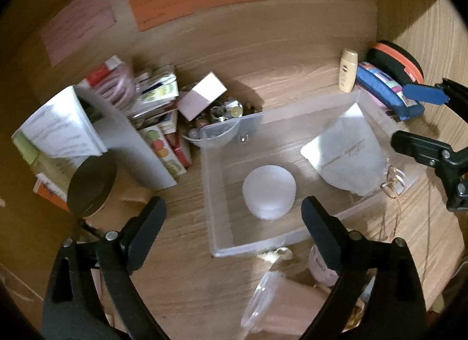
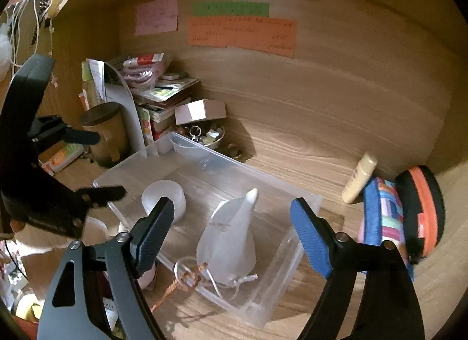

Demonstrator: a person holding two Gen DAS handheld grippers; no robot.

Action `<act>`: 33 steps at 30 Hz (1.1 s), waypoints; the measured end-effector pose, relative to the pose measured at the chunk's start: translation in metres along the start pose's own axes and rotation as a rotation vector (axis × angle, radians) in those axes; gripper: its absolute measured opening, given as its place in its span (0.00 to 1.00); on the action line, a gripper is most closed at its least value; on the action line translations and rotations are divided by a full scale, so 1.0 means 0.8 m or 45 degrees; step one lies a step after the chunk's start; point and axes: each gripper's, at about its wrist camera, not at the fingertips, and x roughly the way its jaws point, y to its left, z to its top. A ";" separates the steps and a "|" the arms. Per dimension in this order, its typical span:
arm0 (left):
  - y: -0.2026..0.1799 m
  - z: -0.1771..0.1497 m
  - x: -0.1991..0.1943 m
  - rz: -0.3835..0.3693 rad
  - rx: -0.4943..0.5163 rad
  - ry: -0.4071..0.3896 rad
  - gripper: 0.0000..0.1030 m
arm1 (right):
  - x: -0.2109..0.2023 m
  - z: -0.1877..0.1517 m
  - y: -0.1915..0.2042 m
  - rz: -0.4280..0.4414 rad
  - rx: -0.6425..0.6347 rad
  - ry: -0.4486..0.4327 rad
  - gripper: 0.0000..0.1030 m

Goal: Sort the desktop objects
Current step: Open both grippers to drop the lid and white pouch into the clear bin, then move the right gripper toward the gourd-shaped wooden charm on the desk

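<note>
A clear plastic bin (image 1: 212, 199) stands on the wooden desk. In it are a frosted round jar (image 1: 269, 192) and a white drawstring pouch (image 1: 348, 153). My left gripper (image 1: 234, 223) hangs open above the bin's near edge, its fingers wide on either side of the jar and apart from it. My right gripper (image 2: 232, 234), one pad blue, is open over the pouch (image 2: 231, 237) without touching it. The jar (image 2: 165, 196) shows left of the pouch. Each gripper also appears in the other's view: the right gripper (image 1: 418, 117) and the left gripper (image 2: 95, 164).
A leaning pile of books and packets (image 1: 158, 123), a brown jar with a dark lid (image 1: 90, 185), a bowl of trinkets (image 1: 216, 123) and a white box (image 1: 201, 96) crowd the back left. A cream bottle (image 1: 348, 71), blue pencil case (image 1: 386, 88) and orange-black case (image 1: 400, 62) stand right. Twine (image 2: 181, 281) trails forward.
</note>
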 end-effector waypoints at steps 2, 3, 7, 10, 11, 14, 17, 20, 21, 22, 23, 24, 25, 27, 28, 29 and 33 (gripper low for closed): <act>0.009 -0.005 -0.010 0.002 -0.014 -0.014 0.93 | -0.007 -0.002 0.002 -0.013 -0.006 -0.008 0.79; 0.011 -0.008 -0.013 0.010 -0.018 -0.019 0.93 | -0.012 -0.003 0.003 -0.019 -0.008 -0.014 0.79; 0.021 -0.021 -0.026 0.015 -0.036 -0.038 0.94 | -0.030 -0.010 0.008 -0.036 -0.011 -0.031 0.79; 0.023 -0.033 -0.031 0.014 -0.044 -0.044 0.94 | -0.037 -0.016 0.012 -0.038 -0.011 -0.031 0.79; 0.025 -0.038 -0.034 0.012 -0.049 -0.046 0.94 | -0.038 -0.018 0.013 -0.040 -0.012 -0.029 0.79; 0.026 -0.055 -0.039 -0.001 -0.061 -0.046 0.94 | -0.045 -0.027 0.017 -0.041 -0.010 -0.023 0.79; 0.024 -0.069 -0.043 0.012 -0.067 -0.050 0.94 | -0.049 -0.037 0.021 -0.034 0.000 -0.014 0.79; 0.026 -0.084 -0.047 0.003 -0.089 -0.051 0.94 | -0.053 -0.049 0.026 -0.031 0.011 -0.007 0.79; 0.027 -0.088 -0.047 -0.001 -0.096 -0.049 0.94 | -0.053 -0.053 0.027 -0.030 0.015 -0.003 0.79; 0.028 -0.093 -0.047 -0.004 -0.104 -0.046 0.94 | -0.053 -0.057 0.028 -0.028 0.022 0.005 0.79; 0.028 -0.099 -0.047 -0.010 -0.115 -0.044 0.94 | -0.053 -0.061 0.029 -0.024 0.030 0.015 0.79; 0.029 -0.103 -0.047 -0.017 -0.122 -0.040 0.94 | -0.053 -0.066 0.030 -0.021 0.037 0.023 0.79; 0.028 -0.109 -0.046 -0.028 -0.133 -0.034 0.94 | -0.052 -0.069 0.031 -0.019 0.042 0.029 0.79; 0.026 -0.115 -0.045 -0.044 -0.141 -0.025 0.94 | -0.051 -0.079 0.031 -0.014 0.062 0.050 0.79; 0.025 -0.118 -0.044 -0.055 -0.143 -0.021 0.94 | -0.050 -0.083 0.032 -0.012 0.070 0.060 0.79; 0.023 -0.122 -0.044 -0.068 -0.146 -0.018 0.94 | -0.050 -0.088 0.032 -0.012 0.083 0.071 0.79; 0.015 -0.134 -0.043 -0.112 -0.151 -0.008 0.94 | -0.049 -0.106 0.031 -0.002 0.132 0.105 0.79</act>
